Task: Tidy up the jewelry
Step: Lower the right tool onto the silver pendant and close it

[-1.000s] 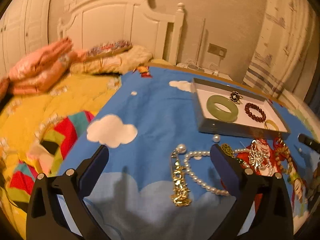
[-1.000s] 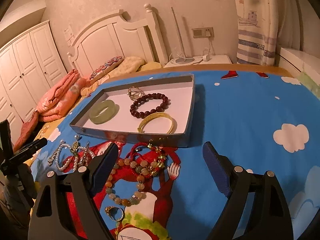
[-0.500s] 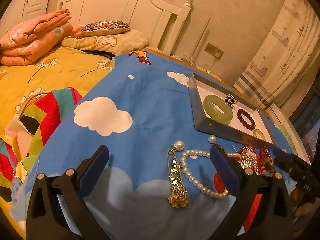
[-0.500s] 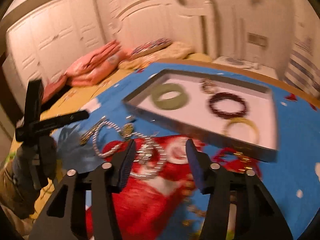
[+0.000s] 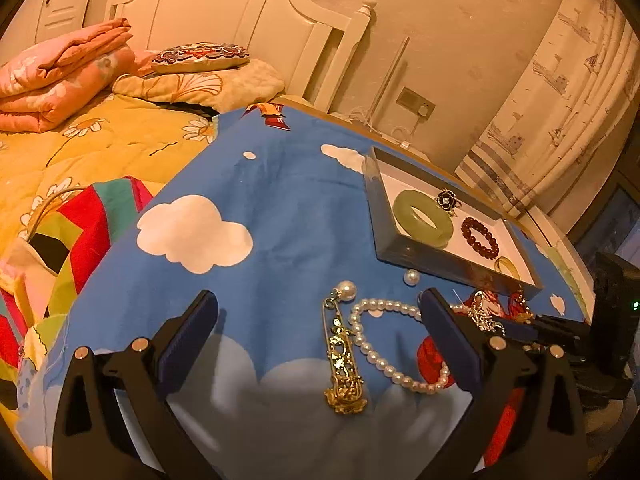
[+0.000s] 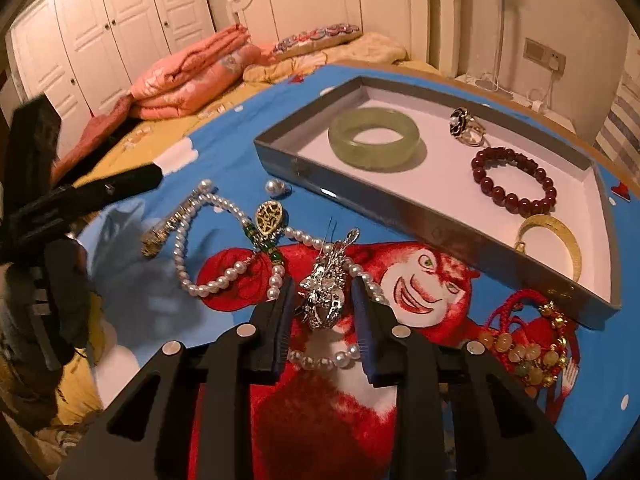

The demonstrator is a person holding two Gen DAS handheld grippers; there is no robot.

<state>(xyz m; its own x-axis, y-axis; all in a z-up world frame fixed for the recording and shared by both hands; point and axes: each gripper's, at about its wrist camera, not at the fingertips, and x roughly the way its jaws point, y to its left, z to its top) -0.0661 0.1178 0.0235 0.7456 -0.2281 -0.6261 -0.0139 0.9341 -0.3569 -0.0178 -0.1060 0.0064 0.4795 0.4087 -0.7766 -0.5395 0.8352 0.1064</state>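
A silver brooch (image 6: pixel 324 292) lies on the cartoon-print cloth amid a pearl necklace (image 6: pixel 224 276). My right gripper (image 6: pixel 324 300) straddles the brooch. Its jaws are closing, with a thin gap still showing on each side. The grey tray (image 6: pixel 360 196) behind it holds a green jade bangle (image 6: pixel 374 138), a flower ring (image 6: pixel 464 126), a dark red bead bracelet (image 6: pixel 514 182) and a gold bangle (image 6: pixel 556 240). My left gripper (image 5: pixel 319 300) hangs open over the blue cloth, above a gold pin (image 5: pixel 344 360) and pearl strand (image 5: pixel 384 344), holding nothing.
A bead bracelet on red cord (image 6: pixel 532 344) lies right of the brooch, below the tray's corner. A loose pearl (image 6: pixel 275 188) and a gold filigree pendant (image 6: pixel 270 216) lie near the tray's front. A bed with a folded pink quilt (image 5: pixel 60 80) stands beyond the table's left edge.
My right gripper has swung left, from the bead bracelets to the silver brooch, and its jaws have narrowed around it. The left gripper has tilted slightly and stayed open.
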